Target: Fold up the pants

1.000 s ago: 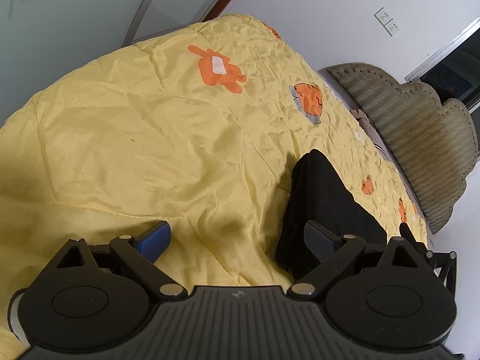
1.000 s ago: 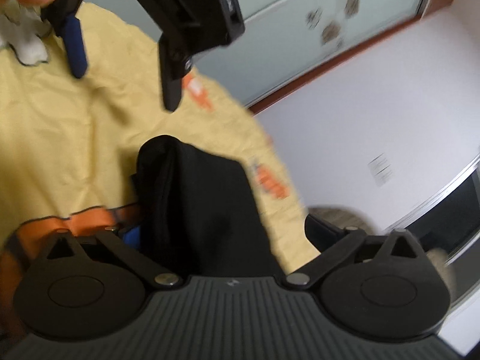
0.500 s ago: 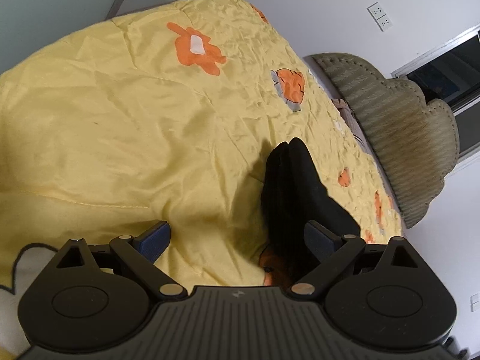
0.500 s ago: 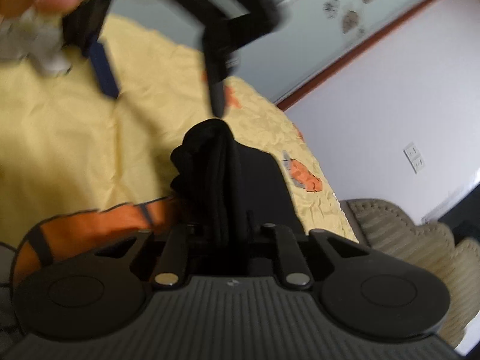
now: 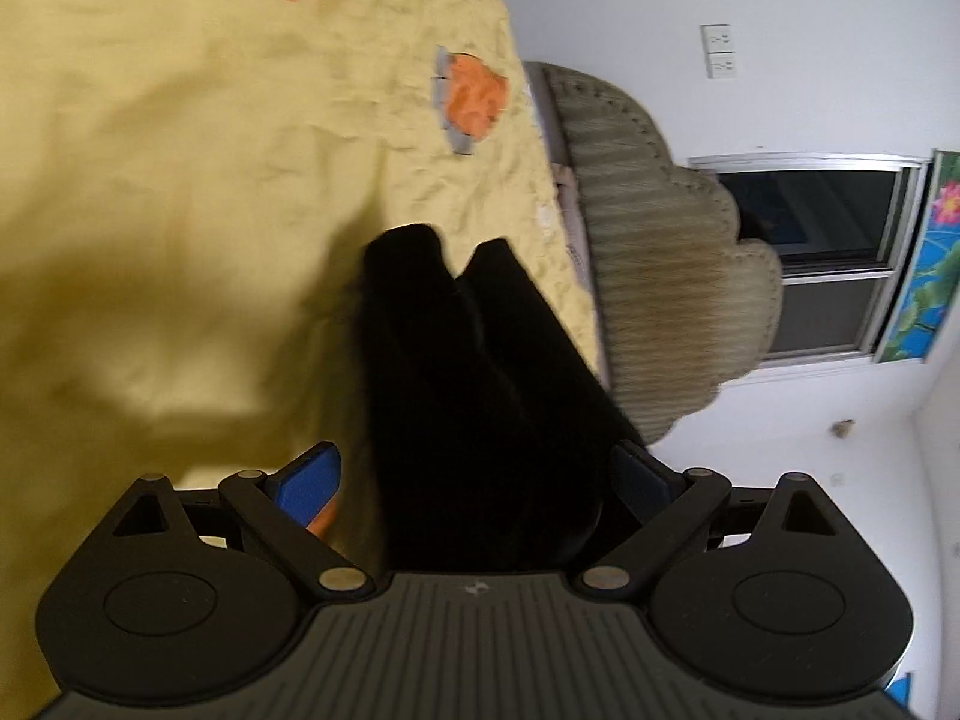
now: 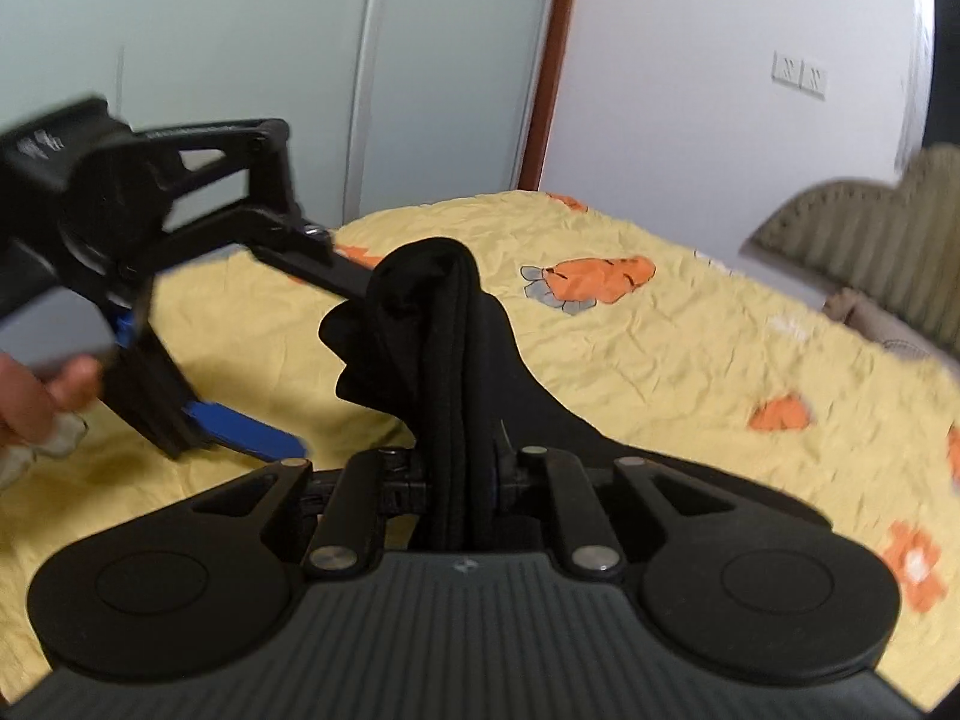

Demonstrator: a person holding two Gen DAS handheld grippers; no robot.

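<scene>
A: Left gripper (image 6: pixel 312 348)?
B: Jaws spread wide, black pants (image 5: pixel 480 396) between them, pads not pressing. A hand (image 6: pixel 36 396) holds it at the far left of the right wrist view.
A: Right gripper (image 6: pixel 462 474)?
B: Clamped on a bunched fold of the pants; the jaws have just closed. Cloth stands up between them, over the yellow bedspread (image 6: pixel 660 360).
A: Farther right?
B: Headboard (image 5: pixel 660 276), then window (image 5: pixel 816 252).

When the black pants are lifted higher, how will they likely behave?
Probably floppy: the black pants bunch into folds where the right gripper pinches them. Their free ends would likely hang and swing. They seem light, since a narrow pinch holds them above the yellow bedcover.
</scene>
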